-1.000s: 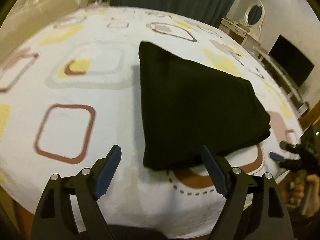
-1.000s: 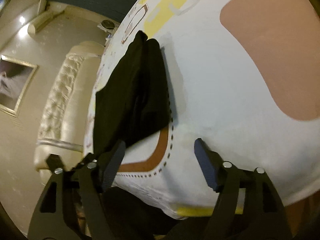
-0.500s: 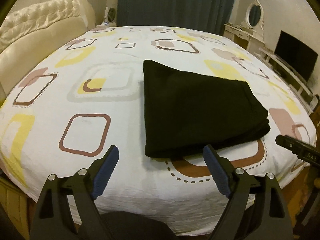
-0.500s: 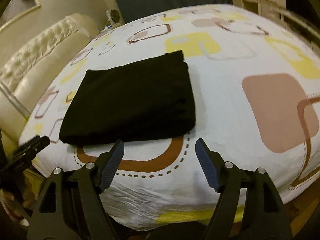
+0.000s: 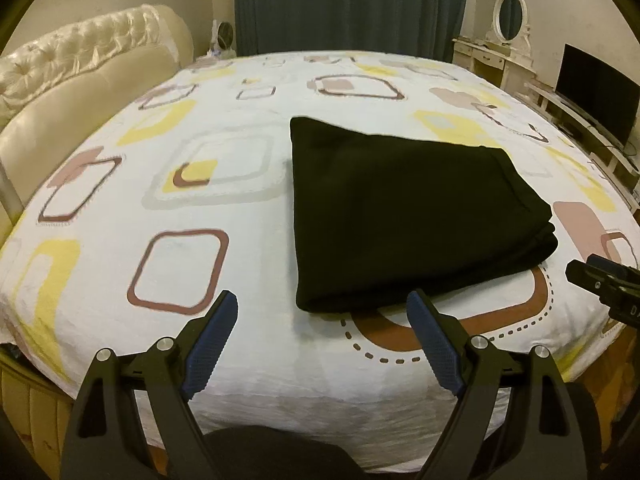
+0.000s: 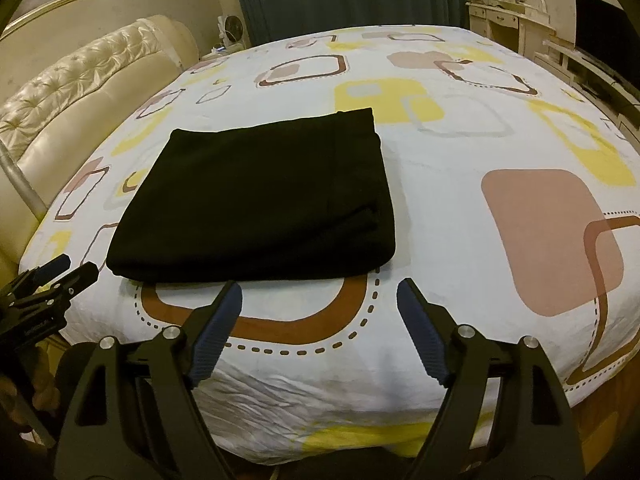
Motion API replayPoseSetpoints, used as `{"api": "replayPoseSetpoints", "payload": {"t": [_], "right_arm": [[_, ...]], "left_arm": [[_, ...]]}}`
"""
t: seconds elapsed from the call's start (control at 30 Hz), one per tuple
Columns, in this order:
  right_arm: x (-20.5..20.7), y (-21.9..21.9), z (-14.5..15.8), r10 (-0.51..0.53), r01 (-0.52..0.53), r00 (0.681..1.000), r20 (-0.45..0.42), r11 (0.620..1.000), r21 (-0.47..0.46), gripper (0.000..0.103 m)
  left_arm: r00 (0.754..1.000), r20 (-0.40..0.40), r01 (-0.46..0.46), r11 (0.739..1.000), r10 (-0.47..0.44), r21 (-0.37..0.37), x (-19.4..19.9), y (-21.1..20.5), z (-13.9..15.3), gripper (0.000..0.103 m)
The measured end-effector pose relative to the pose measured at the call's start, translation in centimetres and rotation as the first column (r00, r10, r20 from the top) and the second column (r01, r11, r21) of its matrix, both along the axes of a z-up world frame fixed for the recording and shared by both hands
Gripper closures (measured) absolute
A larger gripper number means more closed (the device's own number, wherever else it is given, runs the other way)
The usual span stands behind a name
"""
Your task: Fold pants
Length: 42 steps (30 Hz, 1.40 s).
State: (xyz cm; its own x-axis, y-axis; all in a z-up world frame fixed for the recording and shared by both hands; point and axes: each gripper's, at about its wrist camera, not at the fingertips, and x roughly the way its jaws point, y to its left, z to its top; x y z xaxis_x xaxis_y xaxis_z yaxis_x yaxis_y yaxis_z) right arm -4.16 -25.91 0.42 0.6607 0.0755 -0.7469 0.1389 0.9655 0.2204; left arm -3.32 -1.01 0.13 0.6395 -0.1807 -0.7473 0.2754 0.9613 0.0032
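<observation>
headboard (image 5: 80, 64): standing left of the pants, well apart, posing no hazard.
left gripper (image 5: 322, 316): hanging wide open and empty, just short of the pants' near edge; dipping now risks snagging that edge.
pants (image 5: 400, 208): lying folded into a black rectangle on the bed (image 5: 160, 184); the stacked layers at the right edge look liable to slide apart if nudged.
right gripper (image 6: 320, 304): jaws opening with nothing between them, near the pants' front edge; brushing forward could be dragging the top layer.
</observation>
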Motion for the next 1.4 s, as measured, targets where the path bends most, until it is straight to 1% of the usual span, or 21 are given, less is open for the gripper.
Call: {"api": "replayPoseSetpoints", "payload": {"t": [0.17, 0.37, 0.87, 1.4], "right_arm": [[0.1, -0.2, -0.3, 0.001, -0.001, 1.000, -0.009, 1.000, 0.008, 0.022], [0.2, -0.2, -0.7, 0.006, -0.006, 1.000, -0.025, 1.000, 0.014, 0.022], [0.2, -0.2, -1.0, 0.010, -0.009, 0.999, -0.038, 1.000, 0.013, 0.022], [0.2, -0.7, -1.1, 0.007, -0.006, 0.999, -0.038, 1.000, 0.011, 0.022]], "left_arm": [[0.999, -0.021, -0.033, 0.998, 0.032, -0.045, 0.5, 0.9, 0.1, 0.018], [0.998, -0.033, -0.054, 0.997, 0.052, -0.058, 0.9, 1.5, 0.1, 0.018], [0.998, -0.043, -0.043, 0.998, 0.041, -0.052, 0.9, 1.4, 0.1, 0.018], [0.999, -0.036, -0.039, 0.998, 0.037, -0.053, 0.6, 1.3, 0.3, 0.018]]}}
